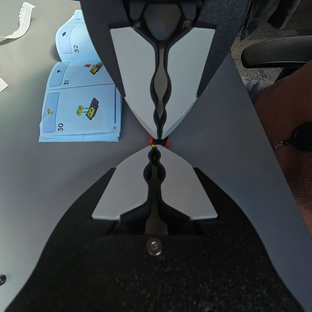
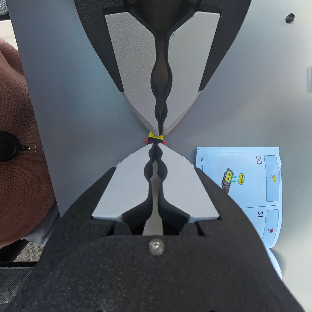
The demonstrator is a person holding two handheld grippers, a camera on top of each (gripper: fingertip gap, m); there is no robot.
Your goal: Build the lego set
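A small lego assembly [image 1: 159,143], a black plate with yellow bricks and a red piece at each side, hangs above the grey table [image 1: 50,185]. My two grippers meet tip to tip on it. My left gripper [image 1: 154,148] comes from the bottom of the left wrist view and is shut on the yellow end. My right gripper [image 1: 159,137] comes from the top and is shut on the black end. In the right wrist view the assembly [image 2: 155,139] sits between my right gripper [image 2: 155,146] below and my left gripper [image 2: 159,133] above.
An open blue instruction booklet [image 1: 79,104] lies on the table beside the grippers and also shows in the right wrist view [image 2: 244,185]. A torn paper strip [image 1: 22,20] and a black screw [image 2: 290,17] lie farther off. A person's reddish-brown clothing [image 1: 287,135] and a chair [image 1: 276,50] are past the table edge.
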